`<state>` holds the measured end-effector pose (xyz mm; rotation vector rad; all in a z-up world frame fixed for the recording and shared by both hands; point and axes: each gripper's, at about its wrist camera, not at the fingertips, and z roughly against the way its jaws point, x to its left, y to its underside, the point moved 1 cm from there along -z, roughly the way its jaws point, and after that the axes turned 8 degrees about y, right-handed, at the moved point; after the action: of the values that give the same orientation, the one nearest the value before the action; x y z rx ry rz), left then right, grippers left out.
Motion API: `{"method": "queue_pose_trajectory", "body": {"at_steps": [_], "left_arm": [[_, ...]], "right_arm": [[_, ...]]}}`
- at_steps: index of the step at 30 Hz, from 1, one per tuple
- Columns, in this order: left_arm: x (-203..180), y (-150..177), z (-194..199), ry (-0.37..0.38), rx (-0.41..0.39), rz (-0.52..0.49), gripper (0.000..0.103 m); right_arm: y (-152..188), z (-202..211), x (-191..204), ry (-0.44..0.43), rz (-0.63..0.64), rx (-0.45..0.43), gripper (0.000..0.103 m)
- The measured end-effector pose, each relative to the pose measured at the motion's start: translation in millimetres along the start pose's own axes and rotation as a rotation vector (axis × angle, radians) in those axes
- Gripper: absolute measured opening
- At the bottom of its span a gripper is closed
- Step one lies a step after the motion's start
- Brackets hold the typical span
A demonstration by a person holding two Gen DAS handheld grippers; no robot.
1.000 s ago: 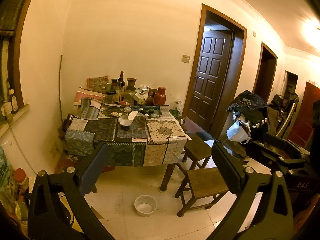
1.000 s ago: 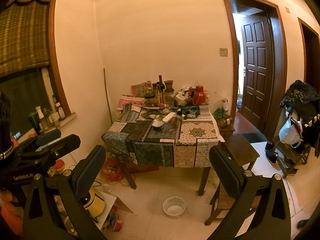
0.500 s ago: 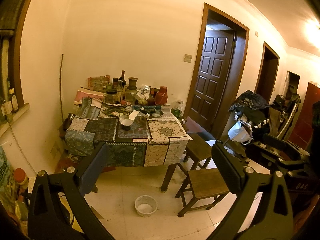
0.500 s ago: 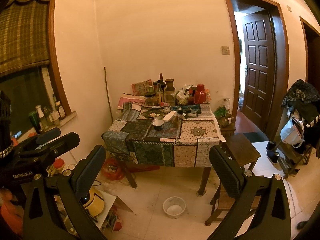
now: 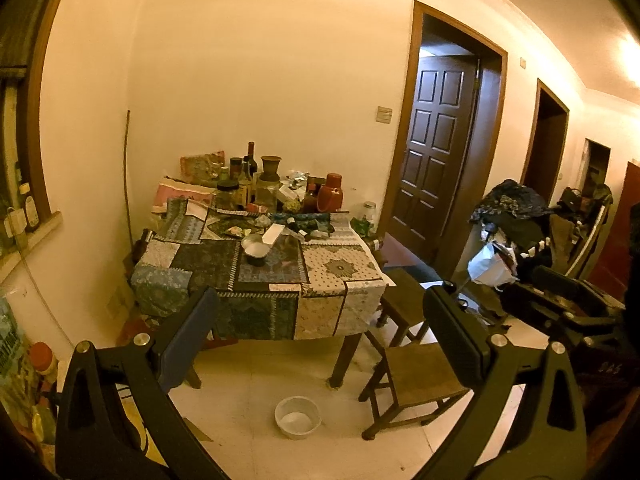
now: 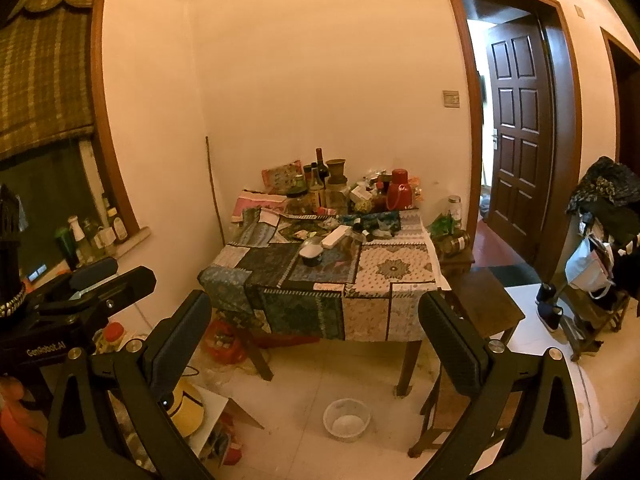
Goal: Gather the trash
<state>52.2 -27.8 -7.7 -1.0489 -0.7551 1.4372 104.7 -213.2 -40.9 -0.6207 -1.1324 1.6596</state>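
Both tongs gape empty, slightly nearer the table than before.

The clutter at the back of the tabletop — bottles, jars, wrappers — is too small to sort trash from keepsakes. At eight o'clock in the right wrist view, the left gripper is cut by the frame edge — its fingers hidden. The lower picture edge crops both grippers' bodies.
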Motion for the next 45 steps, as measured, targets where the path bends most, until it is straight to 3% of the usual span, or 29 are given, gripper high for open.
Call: {"method": "queue_pose_trajectory", "body": {"at_steps": [8, 20, 23, 31, 39, 45], "left_arm": [[4.7, -18.2, -41.1, -0.077, -0.018, 0.031, 0.103], [53.0, -51.6, -134.8, -0.09, 0.011, 0.09, 0.102], [72.7, -60.1, -166.2, -0.086, 0.014, 0.094, 0.097], [134.1, -88.9, -262.5, -0.063, 0.109, 0.064, 0.087], [191.0, -101.5, -336.7, -0.015, 0.227, 0.05, 0.087], [230.5, -92.9, -385.7, -0.031, 0.313, 0.083, 0.087]], "right_arm": [[-19.8, -18.2, -22.3, 0.025, 0.013, -0.029, 0.103], [-48.9, -94.7, -30.5, 0.11, 0.047, 0.004, 0.103], [-53.3, -116.4, -27.0, 0.128, 0.049, 0.018, 0.103], [-79.1, -208.4, -7.2, 0.151, 0.007, 0.124, 0.103], [-93.0, -289.2, 8.4, 0.199, -0.045, 0.224, 0.103], [-90.6, -345.6, 18.5, 0.206, -0.056, 0.327, 0.103]]}}
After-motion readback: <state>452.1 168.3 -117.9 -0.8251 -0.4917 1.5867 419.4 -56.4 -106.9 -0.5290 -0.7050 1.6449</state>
